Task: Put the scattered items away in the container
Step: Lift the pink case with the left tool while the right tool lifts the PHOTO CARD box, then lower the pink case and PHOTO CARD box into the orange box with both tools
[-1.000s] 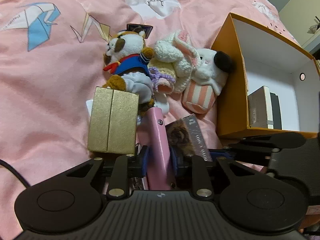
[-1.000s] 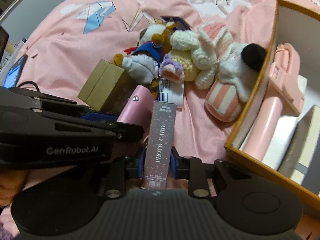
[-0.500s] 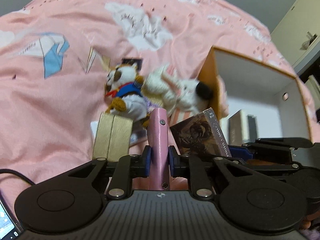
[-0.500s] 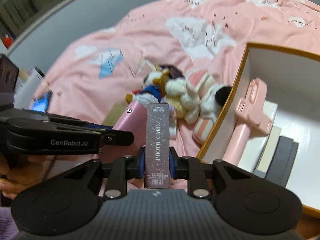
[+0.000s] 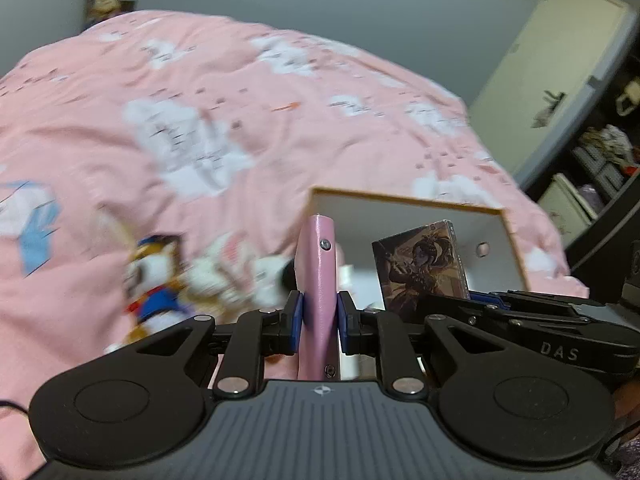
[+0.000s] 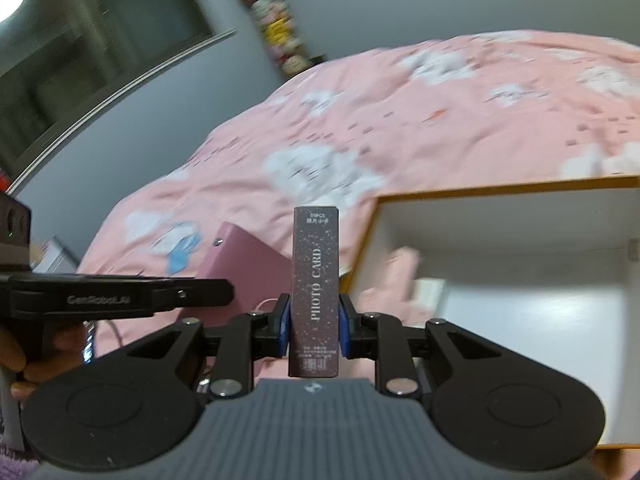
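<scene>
Left tool point(image 5: 319, 322) pinching the pink case point(image 5: 318, 280) upright; right tool point(image 6: 311, 326) pinching the photo card box point(image 6: 315, 292) mid-length, both lifted above the bed point(image 6: 400, 128) beside the orange-rimmed container point(image 6: 520, 240). Likely light, rigid, smooth-sided; best gripped across flat faces.

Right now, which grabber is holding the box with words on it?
The right gripper. Its dark speckled box says PHOTO CARD down the side. The left gripper squeezes a plain pink case with no words showing.
</scene>
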The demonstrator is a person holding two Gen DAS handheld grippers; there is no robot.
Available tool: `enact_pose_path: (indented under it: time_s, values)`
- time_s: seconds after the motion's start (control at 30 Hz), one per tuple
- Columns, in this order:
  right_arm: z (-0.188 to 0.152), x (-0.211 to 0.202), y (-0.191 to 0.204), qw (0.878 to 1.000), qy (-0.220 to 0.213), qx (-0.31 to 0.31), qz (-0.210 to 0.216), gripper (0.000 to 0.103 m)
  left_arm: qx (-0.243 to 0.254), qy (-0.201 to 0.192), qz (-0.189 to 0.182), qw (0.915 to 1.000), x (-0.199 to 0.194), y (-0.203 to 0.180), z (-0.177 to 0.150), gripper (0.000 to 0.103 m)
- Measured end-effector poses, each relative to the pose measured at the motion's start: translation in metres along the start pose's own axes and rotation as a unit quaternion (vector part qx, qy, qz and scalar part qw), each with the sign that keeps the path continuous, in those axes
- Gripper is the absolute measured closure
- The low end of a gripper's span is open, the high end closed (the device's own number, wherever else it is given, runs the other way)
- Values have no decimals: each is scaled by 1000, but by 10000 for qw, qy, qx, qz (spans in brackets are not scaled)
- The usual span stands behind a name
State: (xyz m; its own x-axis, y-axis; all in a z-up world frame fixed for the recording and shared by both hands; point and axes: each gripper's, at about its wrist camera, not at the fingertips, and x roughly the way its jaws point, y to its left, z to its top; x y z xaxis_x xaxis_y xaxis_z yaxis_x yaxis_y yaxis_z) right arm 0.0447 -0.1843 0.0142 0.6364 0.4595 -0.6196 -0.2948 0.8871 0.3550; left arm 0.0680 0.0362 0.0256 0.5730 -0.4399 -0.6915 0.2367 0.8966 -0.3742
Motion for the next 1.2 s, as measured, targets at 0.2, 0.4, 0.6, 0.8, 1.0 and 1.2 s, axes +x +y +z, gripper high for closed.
enact_pose_path:
  time_s: [0.2, 0.4, 0.6, 0.8, 1.0, 1.2]
  values:
    - [4, -16, -35, 9969, -143, 144, -756, 78, 154, 182, -574, 9981, 43, -35, 12, 83]
    - [4, -10, -69, 9894, 110, 317, -1411, 78, 116, 555, -960, 9938, 88, -53, 20, 83]
    - [-10, -3, -98, 9832, 385, 614, -1674, 78, 31, 1099, -1156, 9872, 129, -68, 15, 83]
    - [-20, 10, -110, 9807, 822, 713, -1627, 78, -33, 1435, -1015, 9844, 155, -77, 3, 83]
    - [-27, 30, -121, 9752, 1250, 980, -1542, 78, 34, 1657, -667, 9839, 170, -84, -9, 83]
    - [-31, 43, -129, 9712, 1485, 1151, -1464, 78, 4, 1778, -394, 9833, 182, -86, -15, 83]
